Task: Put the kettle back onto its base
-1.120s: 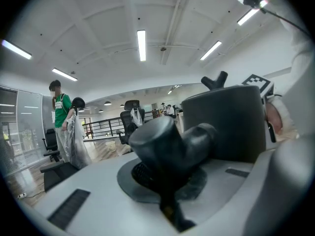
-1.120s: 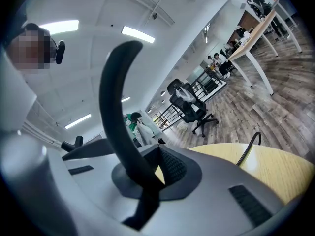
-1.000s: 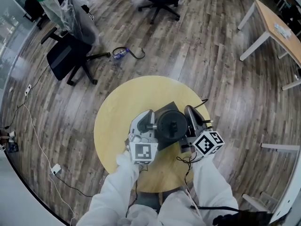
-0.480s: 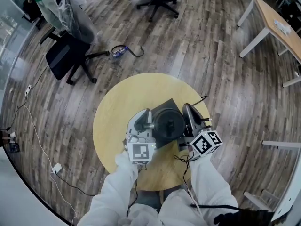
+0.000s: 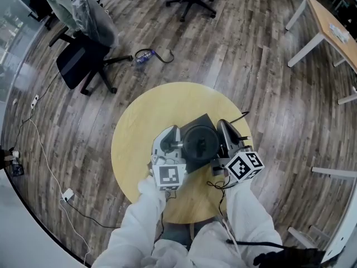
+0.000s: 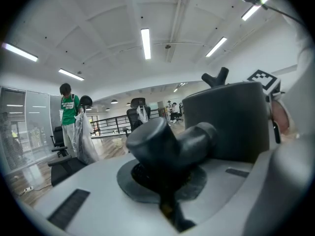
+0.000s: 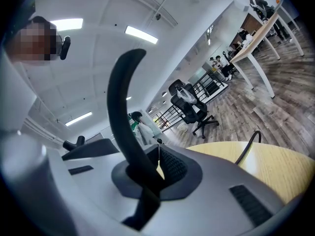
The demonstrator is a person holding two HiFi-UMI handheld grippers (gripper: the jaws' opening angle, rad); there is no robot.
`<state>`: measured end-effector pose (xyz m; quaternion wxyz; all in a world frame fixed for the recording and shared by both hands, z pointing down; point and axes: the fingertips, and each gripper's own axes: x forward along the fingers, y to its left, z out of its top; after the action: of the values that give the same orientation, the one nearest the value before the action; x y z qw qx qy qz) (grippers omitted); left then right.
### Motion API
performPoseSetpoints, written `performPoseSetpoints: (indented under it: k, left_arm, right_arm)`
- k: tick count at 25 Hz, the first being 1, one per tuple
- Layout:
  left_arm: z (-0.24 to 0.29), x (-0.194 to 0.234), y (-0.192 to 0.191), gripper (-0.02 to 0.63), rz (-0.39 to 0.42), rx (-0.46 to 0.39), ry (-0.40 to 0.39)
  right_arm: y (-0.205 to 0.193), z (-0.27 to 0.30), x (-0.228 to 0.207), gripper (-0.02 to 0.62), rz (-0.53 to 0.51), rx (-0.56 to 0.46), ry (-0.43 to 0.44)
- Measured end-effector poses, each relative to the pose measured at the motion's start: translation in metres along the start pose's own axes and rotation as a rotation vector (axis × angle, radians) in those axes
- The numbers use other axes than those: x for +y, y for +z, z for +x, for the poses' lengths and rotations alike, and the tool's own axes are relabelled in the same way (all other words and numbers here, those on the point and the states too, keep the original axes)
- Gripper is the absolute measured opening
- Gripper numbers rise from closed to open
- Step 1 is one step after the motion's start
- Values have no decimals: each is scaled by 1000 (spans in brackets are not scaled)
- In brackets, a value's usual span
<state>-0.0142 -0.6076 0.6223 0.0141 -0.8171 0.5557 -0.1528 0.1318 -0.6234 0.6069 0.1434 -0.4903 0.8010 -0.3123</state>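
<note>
**Both grippers clamped on the kettle at the middle of the round table**

In the head view the black kettle (image 5: 201, 144) stood at the centre of the frame, seen from above, on a round yellow table (image 5: 139, 127). A dark square base (image 5: 203, 119) showed from under it towards the upper edge. The kettle lay over that base, but whether it sat fully down on it could not be told. A black cable (image 5: 241, 116) ran off to the right of the base.

The left gripper (image 5: 177, 146) was at the kettle's left side. In the left gripper view its jaws were fully closed on a thick, rounded dark stub (image 6: 165, 144) that jutted from the kettle's body, which filled the right of that view.

The right gripper (image 5: 223, 142) was at the kettle's right side. In the right gripper view its jaws were closed tight on the thin curved black handle (image 7: 123, 107), which rose towards the top of the frame.

White sleeves (image 5: 139, 222) reached up from the lower edge of the head view. A black office chair (image 5: 78, 66) stood on the wooden floor (image 5: 251, 49) at the upper left.
</note>
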Motion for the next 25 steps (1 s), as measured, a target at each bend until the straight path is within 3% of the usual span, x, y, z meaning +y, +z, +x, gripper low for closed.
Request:
performPoseSetpoints:
  k: [3, 6, 9, 16, 25]
  left_arm:
    - [-3, 4, -2, -3, -28, 12, 48]
    - [-11, 10, -6, 36, -103, 32, 96]
    - [-20, 10, -7, 58, -151, 38, 108]
    - [-43, -1, -8, 106, -287, 68, 41]
    - [-88, -19, -10, 133, -359, 93, -13]
  right_arm:
    - [-4, -5, -3, 14, -4, 20, -33]
    - [-8, -16, -8, 103, -2, 25, -76]
    - [-9, -31, -9, 121, 4, 20, -94]
    - [-15, -63, 0, 121, 22, -11, -122]
    - [-27, -114, 26, 121, 3, 2, -160]
